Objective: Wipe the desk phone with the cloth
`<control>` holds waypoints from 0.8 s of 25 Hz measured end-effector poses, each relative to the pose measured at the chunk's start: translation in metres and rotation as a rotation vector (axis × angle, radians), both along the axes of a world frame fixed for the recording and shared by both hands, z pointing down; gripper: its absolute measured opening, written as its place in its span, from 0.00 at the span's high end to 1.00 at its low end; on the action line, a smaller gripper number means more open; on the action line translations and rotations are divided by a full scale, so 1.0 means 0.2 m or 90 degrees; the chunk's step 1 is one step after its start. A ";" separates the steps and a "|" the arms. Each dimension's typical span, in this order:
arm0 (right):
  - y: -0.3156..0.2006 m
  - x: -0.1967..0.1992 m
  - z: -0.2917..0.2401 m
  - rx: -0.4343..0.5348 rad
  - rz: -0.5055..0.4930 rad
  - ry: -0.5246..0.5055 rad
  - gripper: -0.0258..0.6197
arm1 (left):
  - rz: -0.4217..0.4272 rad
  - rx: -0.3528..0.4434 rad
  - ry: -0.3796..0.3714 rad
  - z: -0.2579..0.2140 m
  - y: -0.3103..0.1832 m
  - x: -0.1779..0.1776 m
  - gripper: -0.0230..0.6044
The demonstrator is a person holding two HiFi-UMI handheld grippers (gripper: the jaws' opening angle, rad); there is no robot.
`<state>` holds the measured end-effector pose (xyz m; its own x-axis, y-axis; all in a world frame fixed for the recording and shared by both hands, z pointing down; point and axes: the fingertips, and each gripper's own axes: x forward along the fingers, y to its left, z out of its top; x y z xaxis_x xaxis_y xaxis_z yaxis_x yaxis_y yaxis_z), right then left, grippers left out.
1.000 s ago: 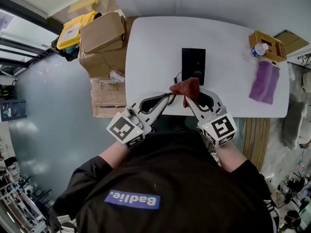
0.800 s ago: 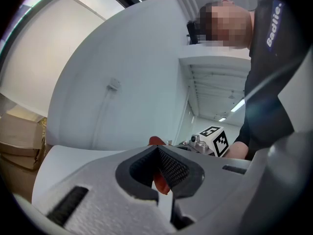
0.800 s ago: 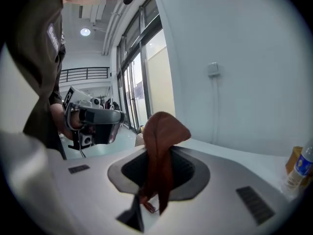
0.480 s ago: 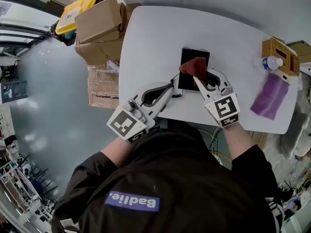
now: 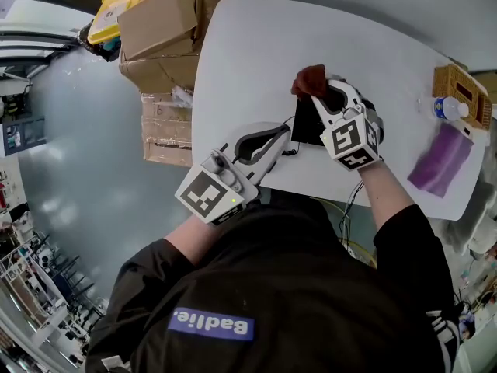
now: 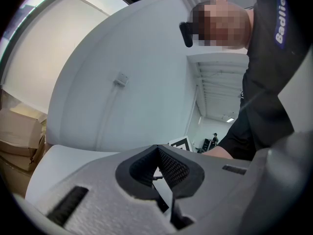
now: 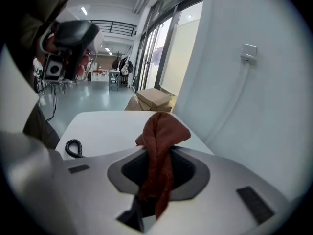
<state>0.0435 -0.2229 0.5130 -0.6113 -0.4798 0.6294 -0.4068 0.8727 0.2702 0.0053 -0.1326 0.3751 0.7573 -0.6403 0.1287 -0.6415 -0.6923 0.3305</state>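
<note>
A black desk phone [image 5: 304, 123] lies on the white table [image 5: 256, 45], mostly covered by my right gripper [image 5: 314, 92]. That gripper is shut on a rust-red cloth [image 5: 311, 78], which bunches up beyond its tips at the phone's far end. In the right gripper view the cloth [image 7: 161, 136] hangs pinched between the jaws, and the phone's coiled cord [image 7: 73, 148] lies at left. My left gripper [image 5: 287, 130] rests near the table's front edge by the phone's left side. Its jaws meet at the tip [image 6: 157, 150] with nothing seen between them.
Cardboard boxes [image 5: 159, 29] and a yellow case [image 5: 124, 10] stand off the table's left end. At the right end are a wicker basket [image 5: 463, 92], a water bottle [image 5: 444, 107] and a purple cloth [image 5: 441, 162].
My right gripper has carried the cloth from the table's front edge forward over the phone to its far end. The left gripper has stayed near the front edge.
</note>
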 end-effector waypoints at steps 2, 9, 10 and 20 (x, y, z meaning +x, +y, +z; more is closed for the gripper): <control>-0.02 -0.03 0.05 0.004 -0.015 0.023 0.82 | -0.004 -0.002 -0.002 0.00 -0.02 -0.02 0.95; 0.00 -0.07 0.10 0.038 -0.038 0.054 0.82 | -0.019 -0.015 -0.004 0.04 -0.01 -0.08 0.95; 0.01 -0.07 0.10 0.041 -0.039 0.057 0.82 | -0.018 -0.016 -0.005 0.05 0.00 -0.09 0.95; 0.18 -0.07 0.19 0.039 -0.052 0.084 0.82 | 0.011 0.007 0.003 0.00 0.06 -0.07 0.95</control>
